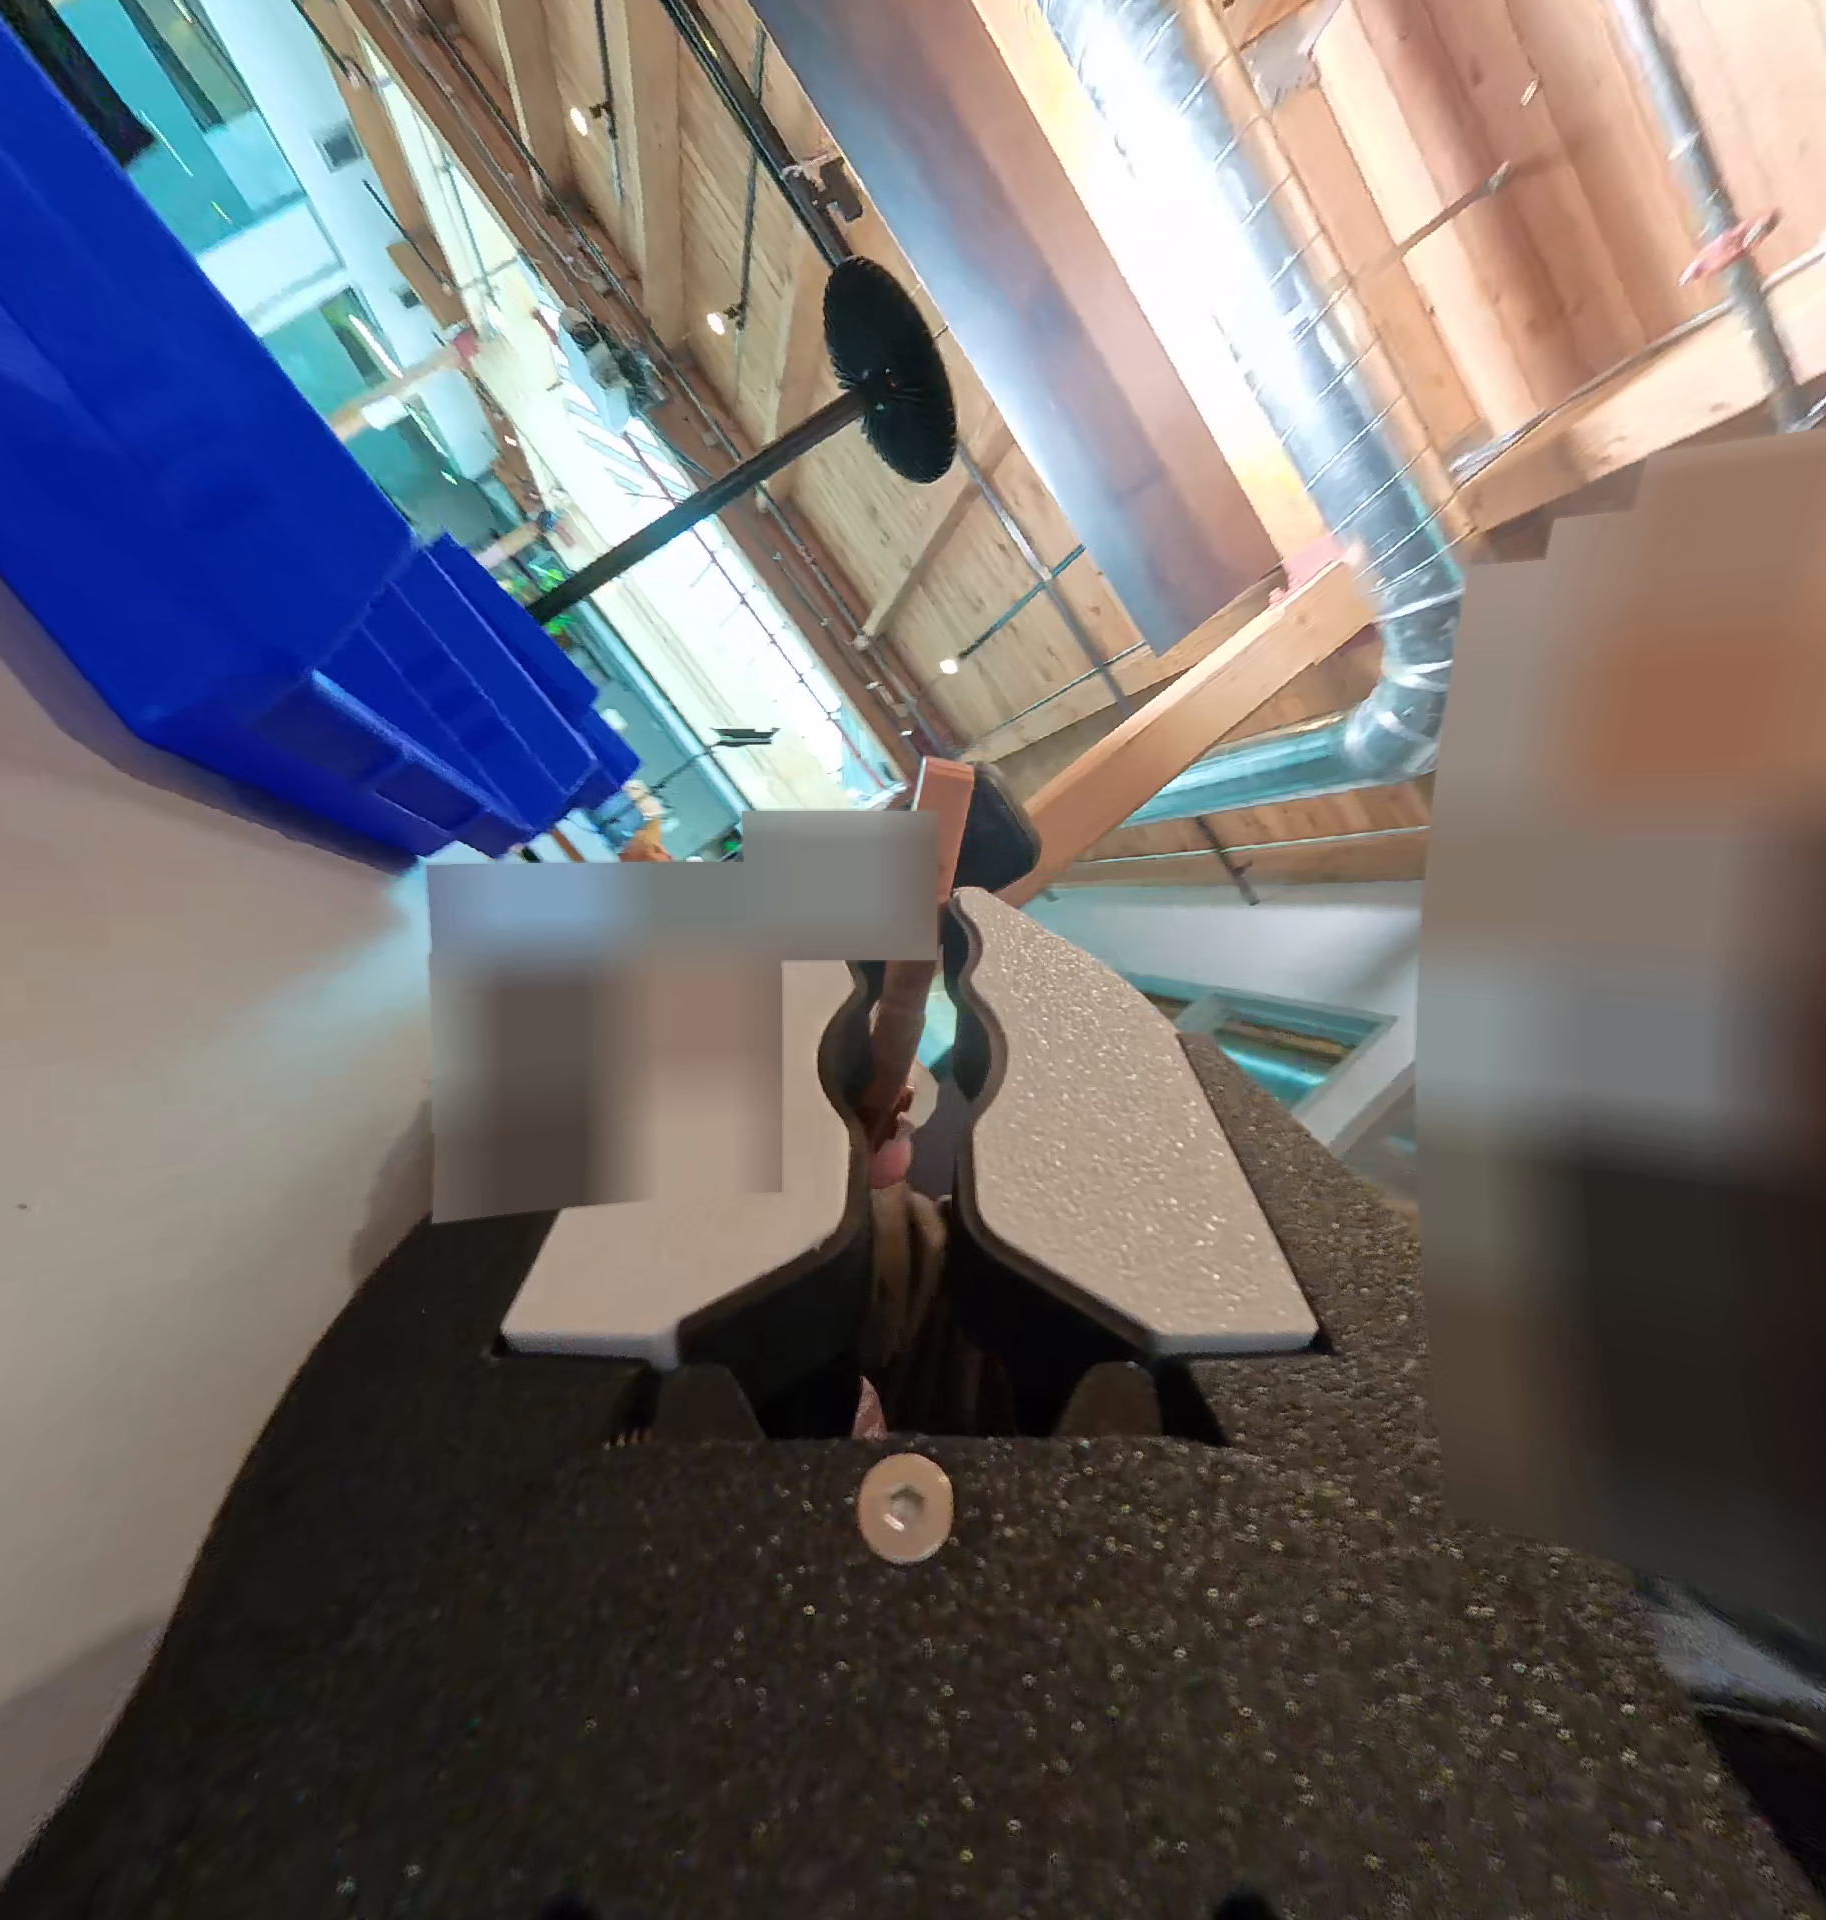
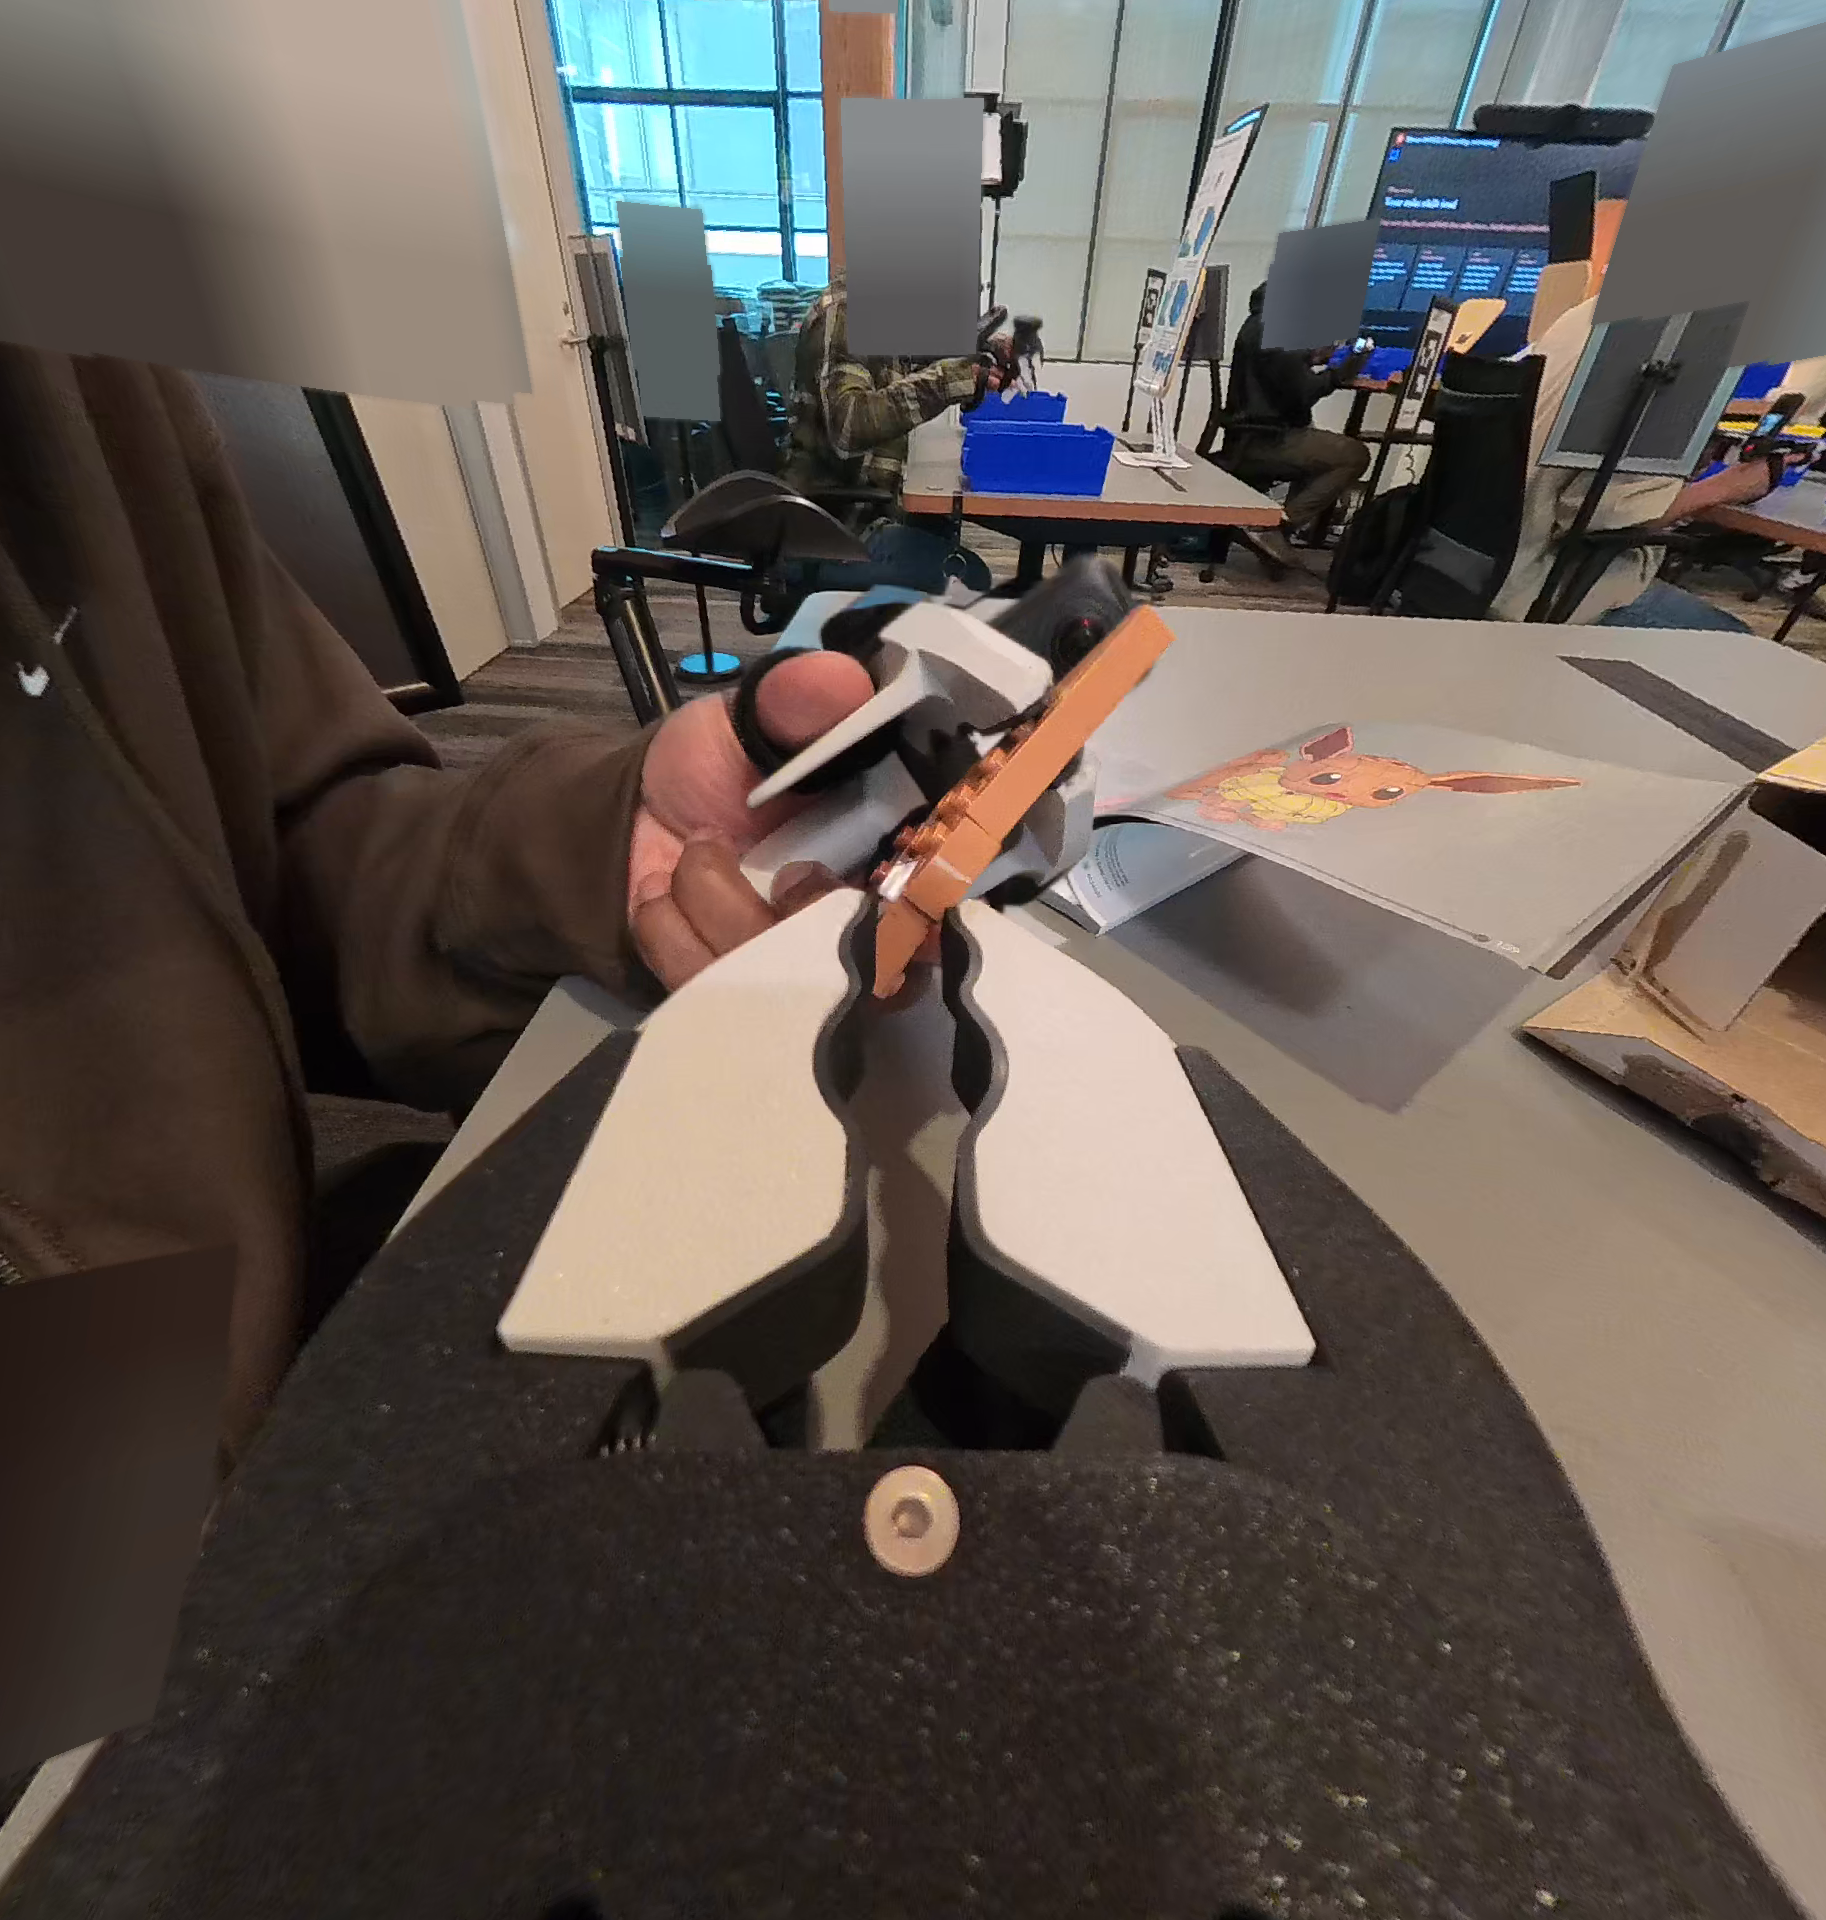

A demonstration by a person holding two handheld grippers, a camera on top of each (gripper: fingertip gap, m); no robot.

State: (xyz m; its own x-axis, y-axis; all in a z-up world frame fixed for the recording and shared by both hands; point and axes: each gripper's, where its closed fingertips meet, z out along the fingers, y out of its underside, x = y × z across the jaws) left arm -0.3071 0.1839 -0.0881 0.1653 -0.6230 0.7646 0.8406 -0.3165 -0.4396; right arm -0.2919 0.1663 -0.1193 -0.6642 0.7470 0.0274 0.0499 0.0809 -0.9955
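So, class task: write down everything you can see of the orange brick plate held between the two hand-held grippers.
The orange brick plate is a thin, flat assembly of plastic building bricks, with studs along one face and a small white piece near its lower end. It is tilted, upper end leaning right, above the grey table. The right hand-held gripper pinches its lower end; the left hand-held gripper holds it farther up.

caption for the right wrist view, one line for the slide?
Right tongs and left tongs both grip an orange brick plate above a grey table.
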